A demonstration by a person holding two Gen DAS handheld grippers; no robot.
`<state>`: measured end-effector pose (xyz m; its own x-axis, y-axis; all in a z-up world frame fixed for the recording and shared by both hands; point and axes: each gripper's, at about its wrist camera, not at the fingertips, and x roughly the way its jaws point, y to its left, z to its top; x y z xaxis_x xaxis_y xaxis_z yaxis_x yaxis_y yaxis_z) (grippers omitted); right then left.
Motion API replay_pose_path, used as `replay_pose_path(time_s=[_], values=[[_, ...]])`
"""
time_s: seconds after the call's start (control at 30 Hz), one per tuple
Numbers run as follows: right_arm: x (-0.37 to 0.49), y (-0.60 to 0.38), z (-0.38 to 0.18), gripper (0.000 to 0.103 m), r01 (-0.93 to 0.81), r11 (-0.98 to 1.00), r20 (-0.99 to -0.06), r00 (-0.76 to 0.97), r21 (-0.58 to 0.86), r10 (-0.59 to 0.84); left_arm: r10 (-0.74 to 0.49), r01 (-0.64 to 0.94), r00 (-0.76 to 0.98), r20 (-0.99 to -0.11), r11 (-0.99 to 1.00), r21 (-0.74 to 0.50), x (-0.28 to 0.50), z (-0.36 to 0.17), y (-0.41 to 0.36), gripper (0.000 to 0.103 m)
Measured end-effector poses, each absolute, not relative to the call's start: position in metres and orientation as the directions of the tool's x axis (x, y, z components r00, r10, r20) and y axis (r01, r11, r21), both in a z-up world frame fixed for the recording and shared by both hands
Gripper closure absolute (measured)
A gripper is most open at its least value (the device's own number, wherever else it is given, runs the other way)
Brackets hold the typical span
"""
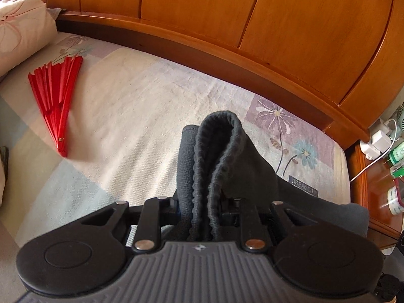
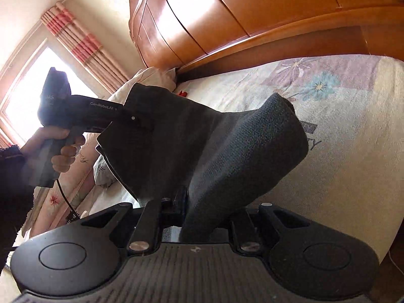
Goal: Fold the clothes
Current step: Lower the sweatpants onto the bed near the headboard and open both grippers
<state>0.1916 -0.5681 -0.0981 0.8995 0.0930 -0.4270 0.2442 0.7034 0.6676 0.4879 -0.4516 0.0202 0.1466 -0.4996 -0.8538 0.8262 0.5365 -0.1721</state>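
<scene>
While your left gripper (image 1: 199, 209) pinches a bunched, ribbed elastic edge of the dark grey garment (image 1: 217, 156), its jaws sit closed tight on the folds. Your right gripper (image 2: 199, 214) is likewise clamped on another knitted section of the same cloth (image 2: 227, 151), which hangs stretched between the two tools above the bedsheet (image 1: 141, 106). That sheet is soft, pale cotton printed with purple and blue flowers. A pleated red fan (image 1: 56, 96) lies half-spread on the sheet, well left of the garment. Behind the sheet rises a glossy, curved orange wooden headboard (image 1: 227, 25). From the right wrist you see your left hand (image 2: 60, 149) gripping the matte black handle.
</scene>
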Motion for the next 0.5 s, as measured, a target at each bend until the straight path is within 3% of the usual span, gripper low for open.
replay_pose_path(time_s=[0.27, 0.33, 0.5], values=[[0.181, -0.575, -0.113, 0.084, 0.281, 0.686, -0.458, 0.885, 0.671, 0.086, -0.513, 0.799, 0.16, -0.843, 0.568, -0.195, 0.5, 0.018, -0.452, 0.072], [0.184, -0.576, -0.118, 0.075, 0.288, 0.692, -0.49, 0.865, 0.662, 0.109, -0.505, 0.801, 0.195, -0.841, 0.577, -0.161, 0.5, 0.025, -0.447, 0.071], [0.176, -0.578, -0.121, 0.07, 0.285, 0.687, -0.497, 0.859, 0.668, 0.126, -0.507, 0.739, 0.349, -0.788, 0.666, -0.101, 0.51, 0.058, -0.423, 0.073]])
